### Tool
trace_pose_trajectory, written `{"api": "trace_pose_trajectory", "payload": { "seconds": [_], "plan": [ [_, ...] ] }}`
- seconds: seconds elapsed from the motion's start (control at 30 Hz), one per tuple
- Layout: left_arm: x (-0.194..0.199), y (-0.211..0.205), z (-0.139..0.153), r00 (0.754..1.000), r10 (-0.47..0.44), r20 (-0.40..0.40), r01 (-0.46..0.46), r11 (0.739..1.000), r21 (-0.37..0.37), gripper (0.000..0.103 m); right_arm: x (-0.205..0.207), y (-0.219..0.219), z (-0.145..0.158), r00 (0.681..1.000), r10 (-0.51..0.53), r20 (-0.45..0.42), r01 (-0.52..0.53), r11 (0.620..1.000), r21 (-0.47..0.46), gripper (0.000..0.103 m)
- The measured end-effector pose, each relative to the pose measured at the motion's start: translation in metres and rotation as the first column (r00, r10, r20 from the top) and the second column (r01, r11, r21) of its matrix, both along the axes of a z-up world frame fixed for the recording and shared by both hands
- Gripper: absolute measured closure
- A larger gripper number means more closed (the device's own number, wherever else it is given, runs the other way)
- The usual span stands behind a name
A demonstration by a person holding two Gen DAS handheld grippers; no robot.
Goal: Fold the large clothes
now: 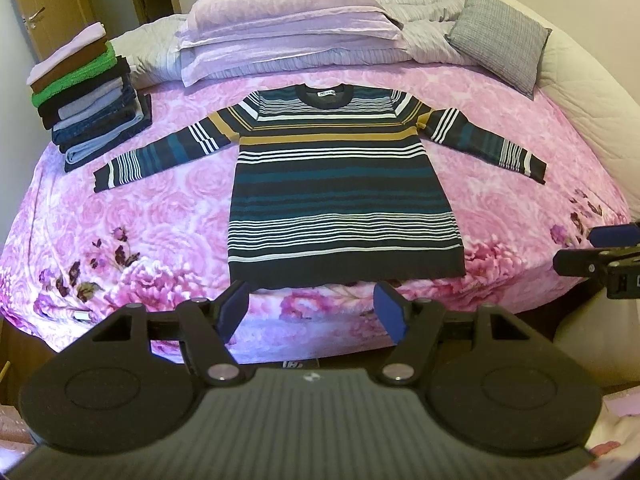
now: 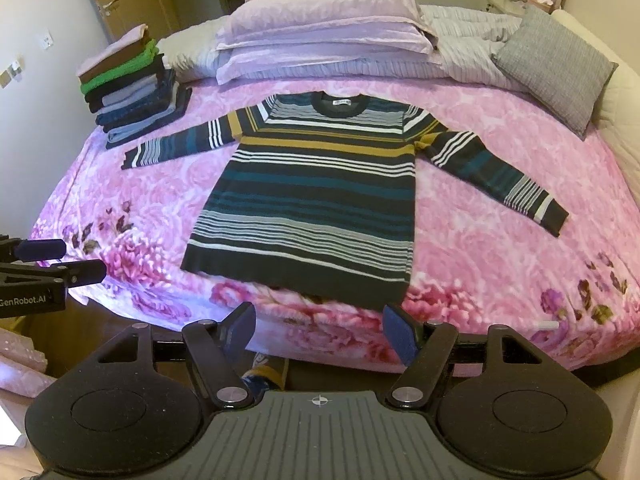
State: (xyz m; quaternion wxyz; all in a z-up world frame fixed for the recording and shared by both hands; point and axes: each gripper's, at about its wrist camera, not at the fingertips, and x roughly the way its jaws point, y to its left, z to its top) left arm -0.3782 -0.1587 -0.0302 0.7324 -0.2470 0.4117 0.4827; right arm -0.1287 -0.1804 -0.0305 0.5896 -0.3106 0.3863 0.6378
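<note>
Both claws hang at the foot of a bed, jaws spread wide and gripping nothing: the left claw (image 1: 314, 312) and the right claw (image 2: 320, 330) each sit just short of the hem of a striped sweater (image 1: 344, 184), apart from the cloth. The sweater lies flat and face up in the middle of the bed, collar toward the pillows, both sleeves stretched out to the sides, with bands of dark, teal, mustard and white. Nothing lies between the claws and the hem. At the far left corner, beside the left sleeve but apart from it, stands a stack of folded clothes (image 1: 86, 96). A pink floral blanket (image 1: 152, 240) covers the bed. Beyond the collar lie lilac pillows (image 1: 288, 28), with a grey cushion (image 1: 500, 36) leaning at the far right. A wooden door (image 1: 40, 4) stands in the far left corner of the room.
</note>
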Motion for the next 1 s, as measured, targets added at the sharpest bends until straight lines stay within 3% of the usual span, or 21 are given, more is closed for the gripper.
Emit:
{"api": "trace_pose_trajectory", "payload": {
  "seconds": [0.13, 0.33, 0.53, 0.67, 0.83, 0.93, 1.0],
  "plan": [
    [-0.005, 0.015, -0.004, 1.0, 0.016, 0.012, -0.016, 1.0, -0.01, 0.037, 0.001, 0.009, -0.002, 1.0, 0.001, -0.003, -0.001, 1.0, -0.001, 0.036],
    [-0.023, 0.072, -0.016, 0.996, 0.066, 0.056, -0.065, 0.998, -0.023, 0.037, 0.007, 0.049, -0.01, 0.998, -0.05, -0.034, 0.05, 0.999, -0.017, 0.036],
    [-0.056, 0.176, -0.043, 0.986, 0.14, 0.095, -0.132, 0.988, -0.083, 0.037, 0.014, 0.122, -0.024, 0.989, -0.144, -0.043, 0.142, 0.989, -0.044, 0.036],
    [-0.091, 0.255, -0.067, 0.964, 0.222, 0.143, -0.205, 0.971, -0.123, 0.037, 0.025, 0.18, -0.029, 0.969, -0.241, -0.047, 0.239, 0.97, -0.044, 0.036],
    [-0.152, 0.347, -0.117, 0.889, 0.391, 0.239, -0.347, 0.915, -0.207, 0.037, 0.053, 0.249, -0.039, 0.904, -0.412, -0.113, 0.416, 0.909, 0.019, 0.036],
    [-0.188, 0.393, -0.156, 0.816, 0.499, 0.292, -0.436, 0.863, -0.257, 0.039, 0.067, 0.286, -0.055, 0.859, -0.489, -0.152, 0.495, 0.869, 0.0, 0.036],
    [-0.214, 0.42, -0.184, 0.747, 0.57, 0.341, -0.492, 0.82, -0.294, 0.043, 0.073, 0.305, -0.067, 0.84, -0.521, -0.15, 0.524, 0.851, -0.02, 0.036]
  ]
}}
